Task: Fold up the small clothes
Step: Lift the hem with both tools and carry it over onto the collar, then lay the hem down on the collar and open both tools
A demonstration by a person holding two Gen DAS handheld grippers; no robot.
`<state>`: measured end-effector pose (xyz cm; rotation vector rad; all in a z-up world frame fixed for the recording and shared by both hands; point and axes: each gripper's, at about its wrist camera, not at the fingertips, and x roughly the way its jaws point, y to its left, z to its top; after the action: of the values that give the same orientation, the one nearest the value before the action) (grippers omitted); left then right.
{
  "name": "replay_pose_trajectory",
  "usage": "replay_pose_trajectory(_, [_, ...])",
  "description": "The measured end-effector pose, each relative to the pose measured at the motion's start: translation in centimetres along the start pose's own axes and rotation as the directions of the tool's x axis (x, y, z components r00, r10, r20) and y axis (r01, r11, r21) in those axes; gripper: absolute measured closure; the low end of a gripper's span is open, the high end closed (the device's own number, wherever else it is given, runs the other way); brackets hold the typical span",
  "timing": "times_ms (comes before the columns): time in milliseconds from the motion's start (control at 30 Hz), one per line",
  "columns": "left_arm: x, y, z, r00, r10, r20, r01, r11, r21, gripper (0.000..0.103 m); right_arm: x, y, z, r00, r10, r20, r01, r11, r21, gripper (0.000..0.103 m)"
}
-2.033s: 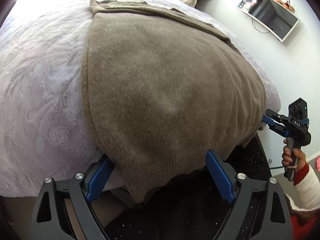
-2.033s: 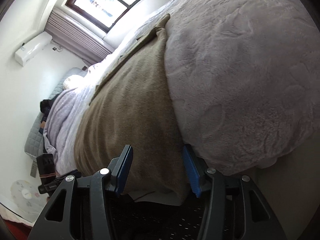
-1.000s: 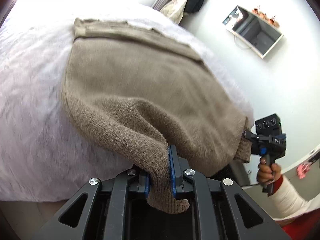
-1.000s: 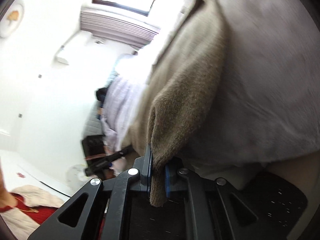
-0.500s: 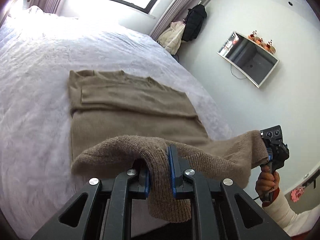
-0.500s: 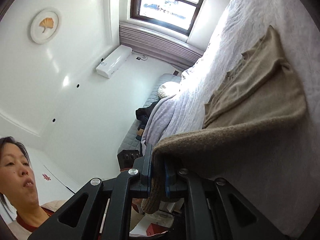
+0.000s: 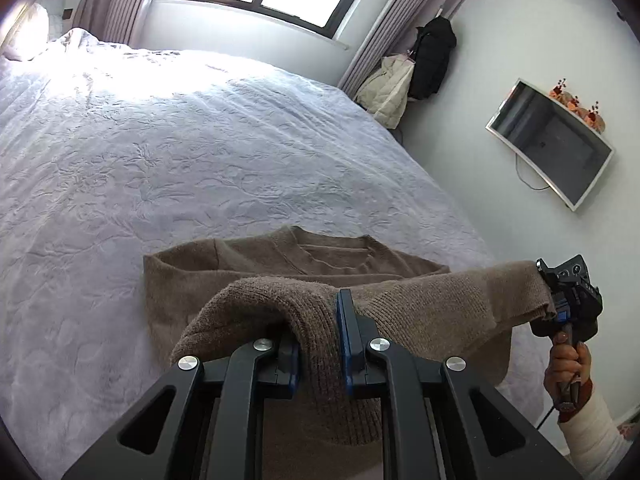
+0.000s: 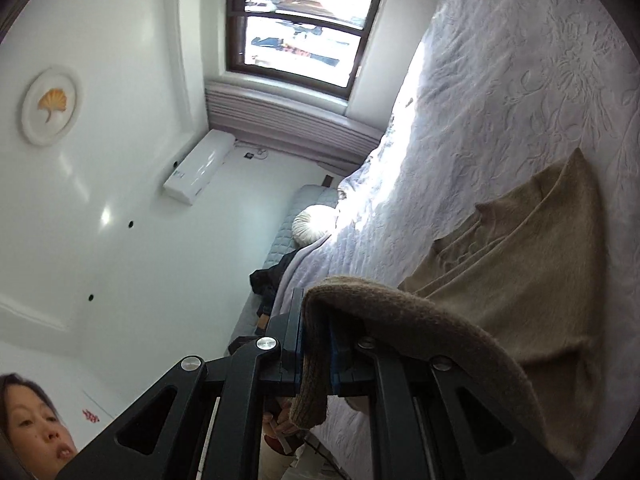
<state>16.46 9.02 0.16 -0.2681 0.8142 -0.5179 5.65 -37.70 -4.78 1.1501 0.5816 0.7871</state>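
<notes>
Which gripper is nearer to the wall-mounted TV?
Right. In the left wrist view the right gripper, shut on the sweater hem, is at the bed's side below the TV; the left gripper grips the hem farther from that wall.

Taupe-brown knit sweater (image 7: 256, 268) on a white floral-embossed bedspread (image 7: 160, 152).
</notes>
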Motion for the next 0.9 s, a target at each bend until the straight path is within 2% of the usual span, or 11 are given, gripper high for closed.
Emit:
replay_pose_trajectory(233, [10.0,4.9,-0.5,0.981,0.101,-0.163,-0.111,0.992,-0.052,0.087,4.1,-9.6,2.7,0.976,-0.217,-0.012,0.217,0.967,0.132,0.092])
replay_pose_trajectory(367, [10.7,5.8,-1.3,0.983,0.067,-0.174,-0.083,0.993,-0.084,0.086,3.9,-12.6,2.9,0.962,-0.274,-0.002,0.27,0.946,0.177,0.097])
replay_pose_trajectory(467, [9.8,5.1,-0.9,0.981,0.063,-0.184,-0.075,0.996,-0.058,0.082,3.3,-11.6,3.1,0.956,-0.295,-0.007,0.292,0.943,0.162,0.091])
replay_pose_trajectory(533, [8.5,4.6,-0.8,0.984,0.055,-0.168,-0.063,0.997,-0.042,0.062,3.2,-10.4,3.0,0.943,-0.332,-0.019,0.331,0.935,0.123,0.081])
replay_pose_trajectory(567, [7.6,4.3,-0.9,0.987,0.058,-0.149,-0.063,0.998,-0.029,0.052,3.0,-9.5,2.8,0.939,-0.343,-0.023,0.343,0.934,0.095,0.067])
replay_pose_trajectory(600, [6.5,4.0,-1.0,0.99,0.068,-0.12,-0.069,0.998,-0.01,0.035,2.6,-8.5,2.5,0.935,-0.353,-0.022,0.354,0.934,0.057,0.055])
replay_pose_trajectory(633, [5.5,3.7,-1.1,0.993,0.081,-0.09,-0.081,0.997,0.007,0.027,2.2,-7.4,2.2,0.932,-0.362,-0.018,0.362,0.932,0.024,0.051])
replay_pose_trajectory(733, [2.8,3.0,-1.5,0.992,0.116,-0.039,-0.114,0.992,0.061,0.026,0.8,-4.8,0.9,0.911,-0.412,-0.006,0.41,0.909,-0.079,0.052])
replay_pose_trajectory(767, [2.4,3.0,-1.6,0.993,0.114,-0.043,-0.111,0.992,0.065,0.026,0.5,-4.1,0.4,0.897,-0.443,-0.005,0.439,0.891,-0.114,0.06])
replay_pose_trajectory(800, [2.2,2.9,-2.0,0.992,0.117,-0.055,-0.113,0.991,0.078,0.026,0.2,-3.9,-0.1,0.88,-0.475,-0.01,0.468,0.871,-0.147,0.076])
replay_pose_trajectory(900, [3.0,2.5,-3.3,0.982,0.151,-0.113,-0.135,0.981,0.138,0.026,0.6,-3.8,-1.5,0.82,-0.571,-0.043,0.549,0.805,-0.227,0.088])
